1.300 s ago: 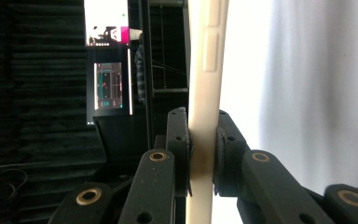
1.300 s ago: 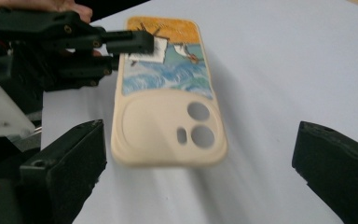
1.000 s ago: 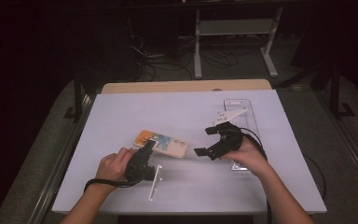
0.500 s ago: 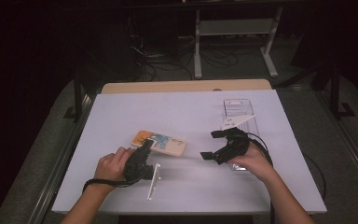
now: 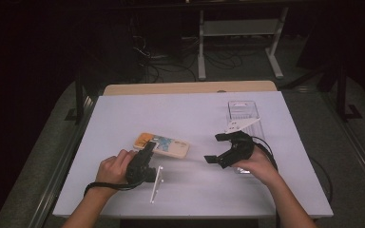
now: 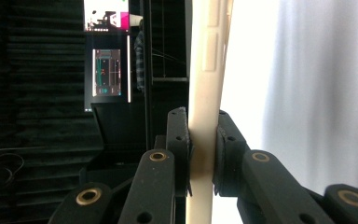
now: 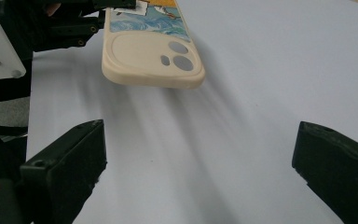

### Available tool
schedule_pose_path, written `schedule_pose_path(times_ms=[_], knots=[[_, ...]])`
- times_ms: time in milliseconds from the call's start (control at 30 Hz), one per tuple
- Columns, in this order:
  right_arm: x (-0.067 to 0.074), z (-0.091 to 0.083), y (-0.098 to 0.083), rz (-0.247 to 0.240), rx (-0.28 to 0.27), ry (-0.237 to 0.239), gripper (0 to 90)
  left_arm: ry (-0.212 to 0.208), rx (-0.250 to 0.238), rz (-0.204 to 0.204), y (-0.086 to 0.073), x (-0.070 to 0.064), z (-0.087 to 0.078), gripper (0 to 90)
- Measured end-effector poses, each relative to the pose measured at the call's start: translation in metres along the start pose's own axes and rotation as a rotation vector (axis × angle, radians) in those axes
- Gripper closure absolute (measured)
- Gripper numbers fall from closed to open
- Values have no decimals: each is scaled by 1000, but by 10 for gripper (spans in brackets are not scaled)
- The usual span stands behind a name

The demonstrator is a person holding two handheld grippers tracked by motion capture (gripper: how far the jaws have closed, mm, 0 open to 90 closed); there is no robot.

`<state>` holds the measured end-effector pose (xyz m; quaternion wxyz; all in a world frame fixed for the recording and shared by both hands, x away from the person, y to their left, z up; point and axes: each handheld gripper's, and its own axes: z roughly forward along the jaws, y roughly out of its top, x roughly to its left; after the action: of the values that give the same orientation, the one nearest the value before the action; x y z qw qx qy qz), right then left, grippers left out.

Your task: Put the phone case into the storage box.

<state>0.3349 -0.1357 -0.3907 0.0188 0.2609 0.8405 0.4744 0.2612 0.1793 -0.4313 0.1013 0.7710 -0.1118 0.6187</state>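
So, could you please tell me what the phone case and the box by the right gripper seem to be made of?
Phone case: probably soft matte cream plastic or silicone, judging by its rounded moulded edges and printed picture. Box: clear hard plastic by the look, since the table shows through.

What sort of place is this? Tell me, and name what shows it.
Probably a lab or recording studio set up for gripper work: a white-covered table in a dark room, loose cables on the floor behind it, and lit monitor screens against black walls.

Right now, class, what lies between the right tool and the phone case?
Only bare white table: in the right gripper view, the right tool stands open, facing the phone case.
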Motion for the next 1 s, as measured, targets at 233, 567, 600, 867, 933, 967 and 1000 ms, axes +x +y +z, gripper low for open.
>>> schedule_pose_path(times_ms=[233, 567, 600, 867, 933, 967, 1000], knots=[[0, 1, 0, 0, 3, 0, 26, -27, 8, -71, -2, 4, 1, 792], [-1, 2, 0, -2, 3, -1, 28, -71, 11, -214, -5, 9, 5, 792], [-1, 2, 0, 1, 3, -1, 28, -75, 16, -228, -5, 9, 5, 792], [-2, 3, 1, -6, 1, 3, 39, -107, 24, -314, -6, 14, 7, 792], [-1, 2, 1, 8, 7, 3, 39, -115, 25, -325, -6, 14, 7, 792], [-1, 2, 1, 5, 5, 4, 39, -114, 26, -330, -6, 15, 7, 792], [-1, 2, 1, 5, 5, 4, 39, -123, 28, -344, -7, 16, 7, 792]])
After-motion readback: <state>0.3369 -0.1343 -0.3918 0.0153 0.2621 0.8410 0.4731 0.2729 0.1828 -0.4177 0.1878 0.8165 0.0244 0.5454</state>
